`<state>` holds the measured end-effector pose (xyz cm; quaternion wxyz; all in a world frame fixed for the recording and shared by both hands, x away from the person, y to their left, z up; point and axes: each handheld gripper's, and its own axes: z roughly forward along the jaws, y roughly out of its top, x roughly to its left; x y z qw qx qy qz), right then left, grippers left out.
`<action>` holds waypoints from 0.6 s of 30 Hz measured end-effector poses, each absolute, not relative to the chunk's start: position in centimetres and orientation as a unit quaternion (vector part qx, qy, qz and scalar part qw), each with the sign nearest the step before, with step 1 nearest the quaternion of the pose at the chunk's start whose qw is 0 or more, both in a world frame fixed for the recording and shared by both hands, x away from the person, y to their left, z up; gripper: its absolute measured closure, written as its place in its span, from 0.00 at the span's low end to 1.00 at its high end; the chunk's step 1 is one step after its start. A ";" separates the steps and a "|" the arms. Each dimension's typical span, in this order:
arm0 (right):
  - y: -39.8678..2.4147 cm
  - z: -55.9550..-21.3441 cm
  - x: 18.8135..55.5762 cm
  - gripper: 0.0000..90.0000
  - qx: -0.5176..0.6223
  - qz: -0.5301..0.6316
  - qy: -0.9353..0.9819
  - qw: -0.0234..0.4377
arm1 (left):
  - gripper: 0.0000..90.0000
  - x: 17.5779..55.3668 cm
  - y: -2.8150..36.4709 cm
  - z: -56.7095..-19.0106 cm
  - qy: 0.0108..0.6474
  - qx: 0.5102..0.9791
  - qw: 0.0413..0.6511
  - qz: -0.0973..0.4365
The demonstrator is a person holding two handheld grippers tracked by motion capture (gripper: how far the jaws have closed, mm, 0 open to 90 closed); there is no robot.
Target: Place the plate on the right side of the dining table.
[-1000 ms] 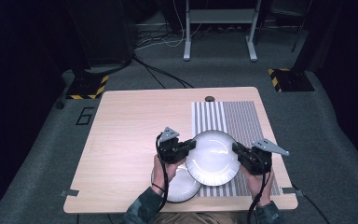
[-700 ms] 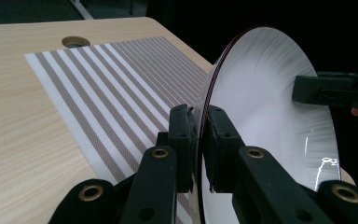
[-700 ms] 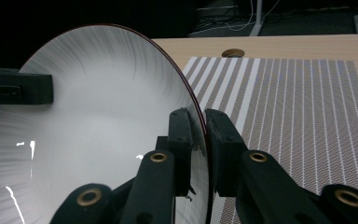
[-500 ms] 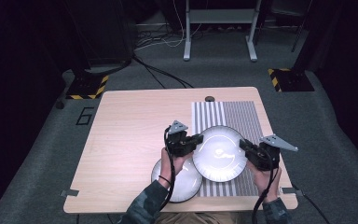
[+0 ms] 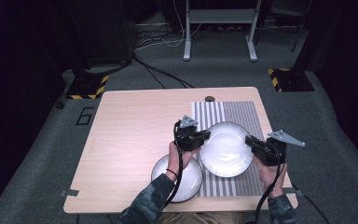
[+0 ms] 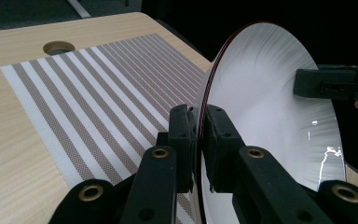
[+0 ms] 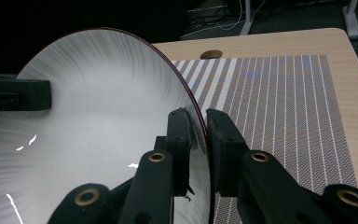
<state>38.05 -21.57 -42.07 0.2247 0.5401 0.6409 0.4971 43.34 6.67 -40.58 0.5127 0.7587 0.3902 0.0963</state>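
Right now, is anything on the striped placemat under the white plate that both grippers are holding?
Nothing visible. The white plate hangs over the bare striped placemat; the second plate lies beside it toward the person.

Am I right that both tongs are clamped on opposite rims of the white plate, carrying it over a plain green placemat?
Not quite: the placemat is striped in white and brown, not plain green, as the high view shows. The rest holds: the left tongs and right tongs are clamped on opposite rims of the white plate.

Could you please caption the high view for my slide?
Both tools, left and right, grip a white plate over the striped mat; another plate sits beside.
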 end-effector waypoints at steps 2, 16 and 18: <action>-21.6 -42.1 38.2 0.88 0.540 0.496 0.641 0.225 | 0.91 43.6 6.6 -40.6 0.390 0.759 0.512 0.095; -22.1 -42.2 39.2 0.89 0.548 0.489 0.642 0.222 | 0.91 45.0 6.1 -41.1 0.394 0.757 0.514 0.082; -22.2 -42.2 39.4 0.88 0.550 0.488 0.641 0.220 | 0.91 45.2 6.0 -41.2 0.397 0.757 0.512 0.079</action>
